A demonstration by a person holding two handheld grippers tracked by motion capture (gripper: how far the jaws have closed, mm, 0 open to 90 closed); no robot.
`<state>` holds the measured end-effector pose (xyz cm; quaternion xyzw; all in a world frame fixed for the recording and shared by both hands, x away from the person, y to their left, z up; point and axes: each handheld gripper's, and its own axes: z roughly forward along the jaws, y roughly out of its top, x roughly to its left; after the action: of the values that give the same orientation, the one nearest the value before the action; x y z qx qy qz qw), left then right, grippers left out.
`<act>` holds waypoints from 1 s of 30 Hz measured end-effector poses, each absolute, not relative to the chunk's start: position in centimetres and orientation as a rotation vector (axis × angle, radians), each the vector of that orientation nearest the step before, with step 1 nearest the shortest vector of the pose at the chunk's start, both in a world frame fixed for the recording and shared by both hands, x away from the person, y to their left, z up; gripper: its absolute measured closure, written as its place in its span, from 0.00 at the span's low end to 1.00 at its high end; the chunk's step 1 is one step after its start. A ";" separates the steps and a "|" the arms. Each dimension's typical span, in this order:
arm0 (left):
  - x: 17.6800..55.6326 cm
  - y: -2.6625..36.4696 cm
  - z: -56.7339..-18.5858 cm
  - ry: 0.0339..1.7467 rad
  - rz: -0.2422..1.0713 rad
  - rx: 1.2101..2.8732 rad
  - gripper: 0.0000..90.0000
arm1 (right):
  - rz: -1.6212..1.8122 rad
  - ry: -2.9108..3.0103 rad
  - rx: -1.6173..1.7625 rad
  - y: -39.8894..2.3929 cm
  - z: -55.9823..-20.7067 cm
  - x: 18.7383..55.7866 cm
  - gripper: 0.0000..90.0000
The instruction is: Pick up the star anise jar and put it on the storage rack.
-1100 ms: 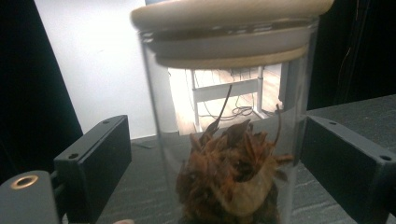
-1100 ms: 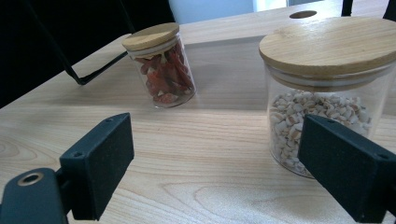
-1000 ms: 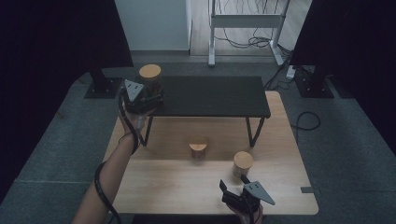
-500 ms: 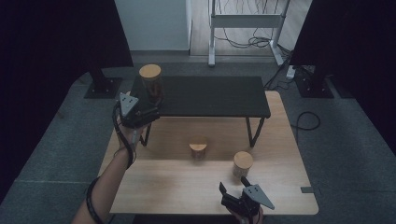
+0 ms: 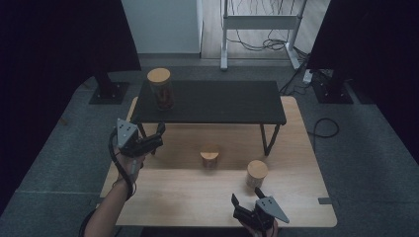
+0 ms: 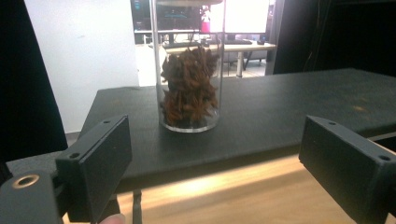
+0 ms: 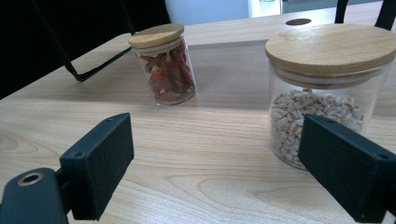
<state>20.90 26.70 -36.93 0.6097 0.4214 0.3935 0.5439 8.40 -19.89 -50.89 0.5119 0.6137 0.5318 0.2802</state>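
With the tall jar (image 5: pixel 161 88) standing on the black shelf (image 5: pixel 217 101) at upper left, the empty, wide-open right gripper (image 5: pixel 248 207) (lower right) should approach the pale-filled jar (image 5: pixel 257 173) squarely, below its lid.

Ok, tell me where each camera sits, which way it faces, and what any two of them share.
High view: above the person's side, looking forward and down on the wooden table and black shelf; shows a forearm, the left hand-held gripper and the right hand-held gripper.
Left gripper view: rides the left hand-held gripper, facing the tall jar on the black shelf; both jaws apart.
Right gripper view: low over the table, facing the red-filled jar and pale-filled jar; jaws apart.
Shared: the high view also shows all three jars.
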 end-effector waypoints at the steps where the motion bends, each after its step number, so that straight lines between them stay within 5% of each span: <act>1: 20.7 26.8 -37.0 1.000 0.931 1.447 0.10 | 1.426 1.647 1.371 -19.9 -50.9 8.4 0.11; 30: 16.9 29.1 -43.8 1.222 0.745 1.465 0.11 | 1.412 1.678 1.359 -19.4 -51.0 8.5 0.11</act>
<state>16.89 29.05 -43.78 0.6111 0.5098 0.3106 0.5198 8.53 -19.36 -51.05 0.5061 0.6249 0.5259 0.2770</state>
